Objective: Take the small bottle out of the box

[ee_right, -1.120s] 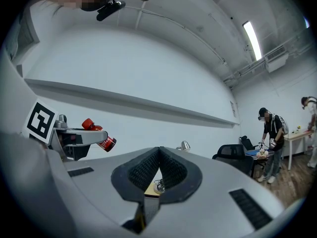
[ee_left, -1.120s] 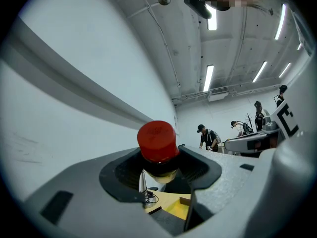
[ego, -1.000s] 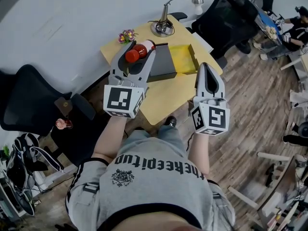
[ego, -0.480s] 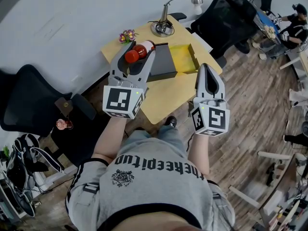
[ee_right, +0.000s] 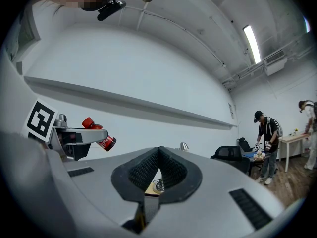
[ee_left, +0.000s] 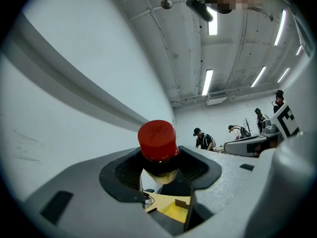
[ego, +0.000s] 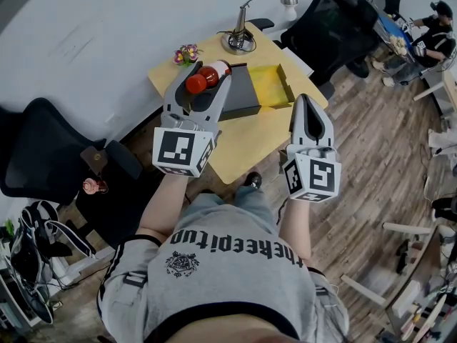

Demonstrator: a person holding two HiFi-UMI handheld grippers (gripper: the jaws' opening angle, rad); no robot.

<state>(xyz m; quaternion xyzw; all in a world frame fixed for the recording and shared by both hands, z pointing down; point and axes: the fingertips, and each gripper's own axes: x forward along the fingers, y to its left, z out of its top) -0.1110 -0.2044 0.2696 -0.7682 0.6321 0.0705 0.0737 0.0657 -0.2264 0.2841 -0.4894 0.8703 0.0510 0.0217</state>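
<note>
My left gripper [ego: 206,77] is raised above the yellow table's left end and is shut on a small bottle [ego: 203,78] with a red cap and red label. In the left gripper view the red cap [ee_left: 157,140] stands up between the dark pads [ee_left: 123,175], which clamp the bottle's neck. The dark box [ego: 240,91] lies open on the table, its yellow flap [ego: 272,86] spread to the right. My right gripper [ego: 308,104] hovers over the table's near right corner, shut with nothing in it. The right gripper view shows the bottle [ee_right: 99,133] off to the left.
The yellow table [ego: 246,145] carries a desk lamp [ego: 243,33] and a small bunch of flowers [ego: 188,52] along its far edge. Black office chairs stand at the left [ego: 43,156] and the far right [ego: 334,28]. A person [ego: 433,31] sits at the upper right.
</note>
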